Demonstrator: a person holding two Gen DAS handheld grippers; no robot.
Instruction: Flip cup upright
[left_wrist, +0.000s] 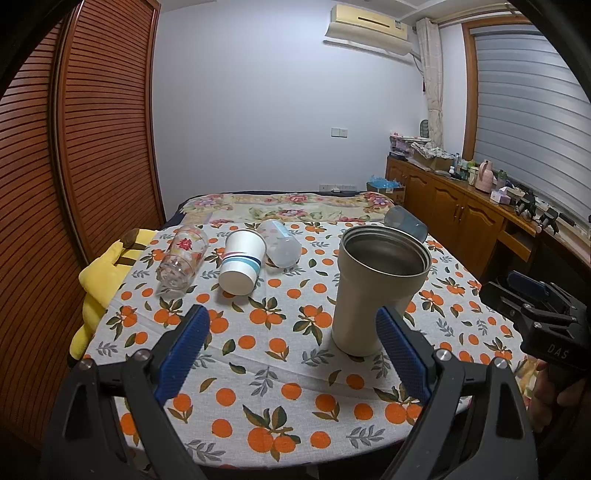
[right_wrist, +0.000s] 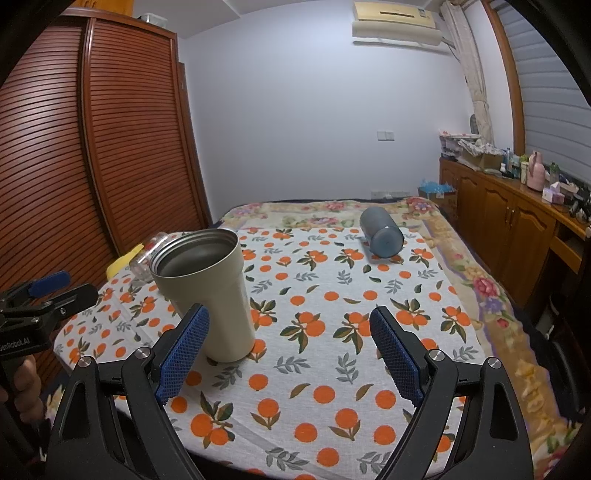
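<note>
A beige metal tumbler (left_wrist: 373, 291) stands upright on the orange-print cloth; it also shows in the right wrist view (right_wrist: 210, 291). A clear glass with a red print (left_wrist: 181, 262), a white paper cup with blue stripes (left_wrist: 242, 262), a frosted plastic cup (left_wrist: 280, 245) and a grey-blue cup (right_wrist: 382, 236) lie on their sides. My left gripper (left_wrist: 291, 325) is open and empty, its right finger just in front of the tumbler. My right gripper (right_wrist: 290, 328) is open and empty, its left finger beside the tumbler.
The table (right_wrist: 332, 280) with the orange-print cloth stands against a bed with a floral cover (left_wrist: 288, 210). A yellow plush toy (left_wrist: 99, 277) hangs at the table's left edge. A wooden wardrobe (left_wrist: 74, 147) is left, a cluttered sideboard (left_wrist: 461, 206) right.
</note>
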